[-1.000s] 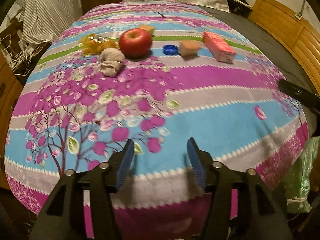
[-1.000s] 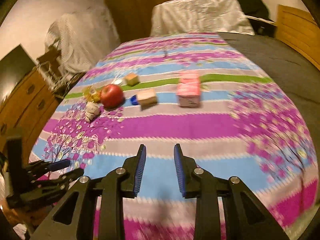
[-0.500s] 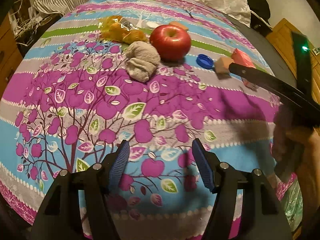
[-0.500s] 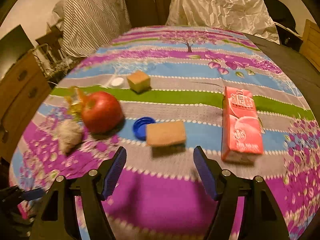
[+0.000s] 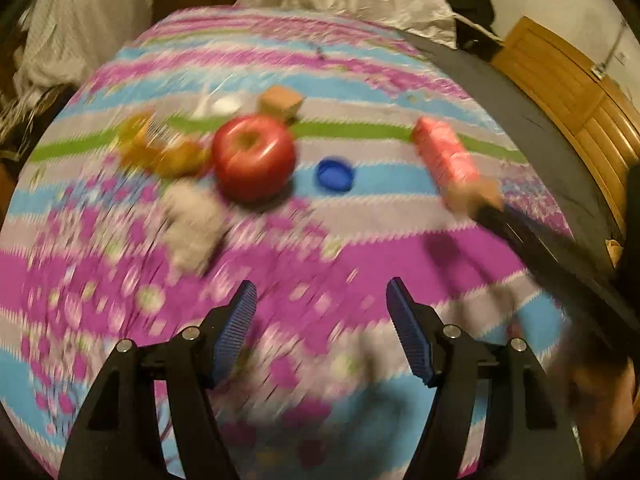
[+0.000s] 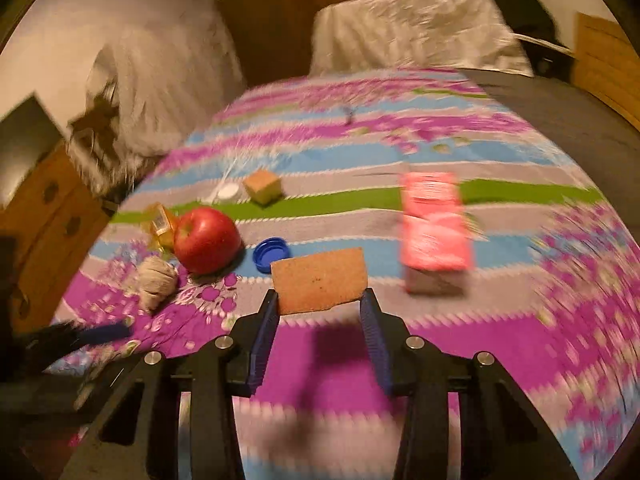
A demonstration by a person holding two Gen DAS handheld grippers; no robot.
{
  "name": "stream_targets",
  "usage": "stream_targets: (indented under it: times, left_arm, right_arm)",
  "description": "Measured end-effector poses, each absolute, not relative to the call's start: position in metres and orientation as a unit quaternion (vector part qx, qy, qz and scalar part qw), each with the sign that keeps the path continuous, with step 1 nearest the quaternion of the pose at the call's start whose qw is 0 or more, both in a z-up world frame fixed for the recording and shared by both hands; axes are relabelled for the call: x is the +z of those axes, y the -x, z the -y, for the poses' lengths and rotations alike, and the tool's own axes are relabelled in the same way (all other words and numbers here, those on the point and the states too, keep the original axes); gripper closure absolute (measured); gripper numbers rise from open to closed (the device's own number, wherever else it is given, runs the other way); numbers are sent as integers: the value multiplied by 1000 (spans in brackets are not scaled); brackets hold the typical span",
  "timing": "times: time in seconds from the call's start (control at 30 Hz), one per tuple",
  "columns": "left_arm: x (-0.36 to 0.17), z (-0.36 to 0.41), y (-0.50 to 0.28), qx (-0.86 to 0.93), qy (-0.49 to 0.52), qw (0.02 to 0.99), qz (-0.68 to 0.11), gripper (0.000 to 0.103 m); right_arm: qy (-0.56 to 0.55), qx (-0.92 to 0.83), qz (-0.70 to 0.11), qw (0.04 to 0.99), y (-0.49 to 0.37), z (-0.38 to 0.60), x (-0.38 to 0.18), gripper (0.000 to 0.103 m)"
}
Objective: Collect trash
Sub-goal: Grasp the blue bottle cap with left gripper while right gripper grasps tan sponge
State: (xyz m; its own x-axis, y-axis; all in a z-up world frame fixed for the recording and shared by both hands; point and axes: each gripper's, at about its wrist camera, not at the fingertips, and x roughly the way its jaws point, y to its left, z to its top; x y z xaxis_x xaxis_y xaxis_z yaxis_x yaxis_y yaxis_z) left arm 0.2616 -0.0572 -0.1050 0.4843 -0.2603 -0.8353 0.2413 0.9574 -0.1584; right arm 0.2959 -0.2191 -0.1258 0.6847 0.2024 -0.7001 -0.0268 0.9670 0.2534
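Trash lies on a flowered bedspread (image 5: 360, 264): a crumpled grey paper wad (image 5: 192, 228), a yellow wrapper (image 5: 160, 148), a blue bottle cap (image 5: 335, 174) and a pink carton (image 5: 444, 156), around a red apple (image 5: 254, 158). My right gripper (image 6: 320, 300) is closing, and its pads press a flat brown sponge-like piece (image 6: 320, 278) held off the cloth, its shadow beneath. The same piece (image 5: 474, 196) shows at the right in the left wrist view. My left gripper (image 5: 320, 308) hovers open over the purple band, nothing between its fingers.
A small brown cube (image 6: 264, 188) and a white lid (image 6: 228, 191) sit behind the apple (image 6: 206, 240). A wooden dresser (image 6: 44, 216) stands left of the bed, a white pillow (image 6: 416, 28) at its head, a dark blanket (image 6: 560, 112) along the right.
The right gripper reached the flat brown piece, closed on it and raised it off the cloth. The left gripper swung sideways over the bedspread with its jaws slightly wider.
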Motion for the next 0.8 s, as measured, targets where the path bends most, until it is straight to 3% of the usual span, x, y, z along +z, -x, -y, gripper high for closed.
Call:
stream_targets:
  times: [0.3,0.57,0.7,0.8]
  left_arm:
    - [-147,128,-331,-74,5,868,-491,39]
    - [-167,146,-369,-18,-2,867,-498,39]
    - [-166,152,-371,-49,-5,870,-490,68]
    - [-165,149,-359,-60,-9,872,-487,69]
  right_arm:
    - [-205,24,-381,901,-172,280,-101,60]
    - [-215,23,-383,898,-135,287,-96,60]
    - [-218,24,-382,898,-132,285,-96,60]
    - [-223,23,-381,897,-133,285,-96,60]
